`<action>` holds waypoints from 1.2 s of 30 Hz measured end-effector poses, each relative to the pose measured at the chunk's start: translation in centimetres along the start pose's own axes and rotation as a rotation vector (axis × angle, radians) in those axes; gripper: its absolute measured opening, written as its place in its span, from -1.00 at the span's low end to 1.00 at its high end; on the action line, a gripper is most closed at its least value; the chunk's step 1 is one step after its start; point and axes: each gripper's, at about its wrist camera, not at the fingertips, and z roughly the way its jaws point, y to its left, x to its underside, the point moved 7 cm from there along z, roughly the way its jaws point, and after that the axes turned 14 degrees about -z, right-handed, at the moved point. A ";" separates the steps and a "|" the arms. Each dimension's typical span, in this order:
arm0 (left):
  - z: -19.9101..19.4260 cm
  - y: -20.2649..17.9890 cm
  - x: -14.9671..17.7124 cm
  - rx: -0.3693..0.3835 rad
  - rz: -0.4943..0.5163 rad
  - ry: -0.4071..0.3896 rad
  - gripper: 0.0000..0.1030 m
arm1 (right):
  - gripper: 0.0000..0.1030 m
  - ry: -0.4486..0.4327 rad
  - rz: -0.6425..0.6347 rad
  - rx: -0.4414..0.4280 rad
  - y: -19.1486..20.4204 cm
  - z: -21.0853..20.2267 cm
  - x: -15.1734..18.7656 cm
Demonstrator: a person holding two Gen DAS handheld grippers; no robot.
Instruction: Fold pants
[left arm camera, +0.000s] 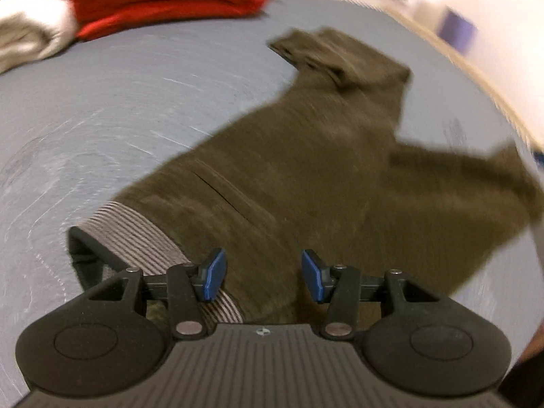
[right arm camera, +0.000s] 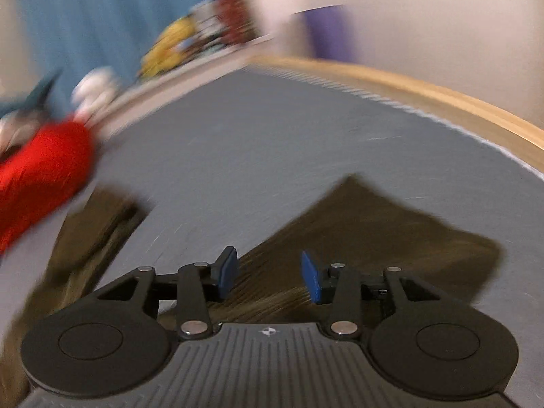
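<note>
Lying beneath left claw (left arm camera: 263, 273) (spread): pants (left arm camera: 306, 170)

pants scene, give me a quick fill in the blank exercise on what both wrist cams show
1. The pants spread on the grey table are olive ____ in colour.
2. Both the left gripper and the right gripper have their jaws ____.
3. The folded garment stacked at the far side of the table is ____.

Missing words: green; open; red
</note>
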 end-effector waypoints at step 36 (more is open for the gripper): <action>2.2 13.7 -15.2 -0.494 -0.224 -0.580 -0.86 | -0.06 0.149 -1.028 -0.496 30.3 -0.2 12.0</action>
